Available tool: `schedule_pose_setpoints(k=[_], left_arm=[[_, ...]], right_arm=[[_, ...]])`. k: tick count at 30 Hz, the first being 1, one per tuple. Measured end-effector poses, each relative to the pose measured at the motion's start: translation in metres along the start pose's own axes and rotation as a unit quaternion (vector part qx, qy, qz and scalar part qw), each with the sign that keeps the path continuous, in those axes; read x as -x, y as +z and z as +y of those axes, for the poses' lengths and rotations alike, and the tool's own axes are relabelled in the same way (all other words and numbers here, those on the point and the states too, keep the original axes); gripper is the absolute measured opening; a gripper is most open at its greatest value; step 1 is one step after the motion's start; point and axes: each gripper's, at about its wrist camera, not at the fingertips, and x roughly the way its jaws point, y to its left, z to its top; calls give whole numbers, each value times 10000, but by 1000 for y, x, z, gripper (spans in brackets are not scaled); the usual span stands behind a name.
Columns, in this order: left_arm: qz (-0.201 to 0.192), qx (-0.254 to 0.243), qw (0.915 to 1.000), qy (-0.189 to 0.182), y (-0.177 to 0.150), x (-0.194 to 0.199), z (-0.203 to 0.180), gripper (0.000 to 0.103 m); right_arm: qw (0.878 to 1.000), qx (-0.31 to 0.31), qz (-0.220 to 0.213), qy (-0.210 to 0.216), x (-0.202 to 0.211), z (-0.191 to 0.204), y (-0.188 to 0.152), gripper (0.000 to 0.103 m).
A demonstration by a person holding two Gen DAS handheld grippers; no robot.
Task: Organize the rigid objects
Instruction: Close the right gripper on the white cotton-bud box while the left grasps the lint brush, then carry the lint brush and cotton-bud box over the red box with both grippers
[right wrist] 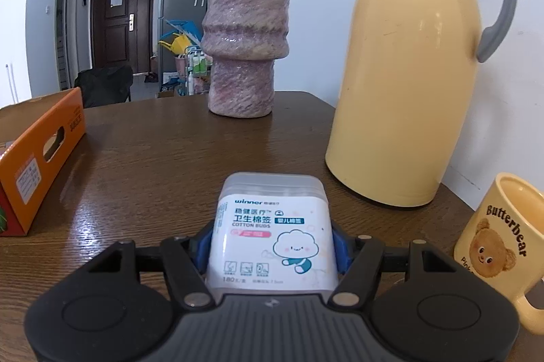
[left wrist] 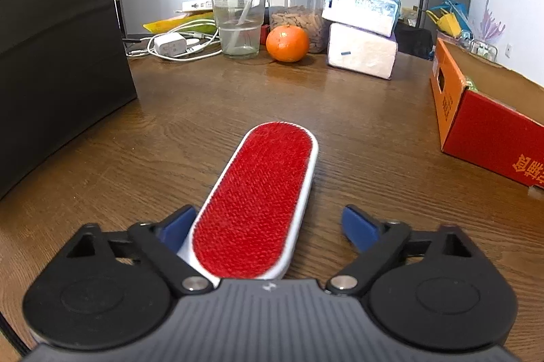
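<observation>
A red lint brush (left wrist: 256, 205) with a white rim lies flat on the wooden table (left wrist: 357, 124), between the fingers of my left gripper (left wrist: 268, 226). The jaws are open; the left blue pad (left wrist: 178, 224) is at the brush's edge, the right pad (left wrist: 358, 226) stands well apart. My right gripper (right wrist: 272, 243) is shut on a clear box of cotton buds (right wrist: 272, 229), both blue pads pressed on its sides, low over the table (right wrist: 170, 151).
An open orange-red carton (left wrist: 476, 120) stands right of the brush and shows at left in the right wrist view (right wrist: 40, 158). Behind the brush: orange (left wrist: 287, 43), glass (left wrist: 238, 22), tissue packs (left wrist: 362, 32), black box (left wrist: 57, 39). Vase (right wrist: 246, 39), yellow thermos (right wrist: 414, 73), bear mug (right wrist: 503, 246) surround the cotton buds.
</observation>
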Motion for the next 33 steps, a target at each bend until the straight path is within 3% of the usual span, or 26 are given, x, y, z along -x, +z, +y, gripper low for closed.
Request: schedule_pose_setpoints(k=[4, 13, 33], left_arm=[[-114, -61, 9999, -58, -1, 4, -2, 62], [-182, -66, 9998, -82, -2, 7, -2, 59], [-758, -30, 9969, -193, -5, 39, -11, 57]], right_arm=[[9999, -106, -38, -102, 4, -3, -1, 64], [9989, -355, -255, -150, 21, -8, -1, 64], [9952, -700, -689, -31, 59, -9, -6, 64]])
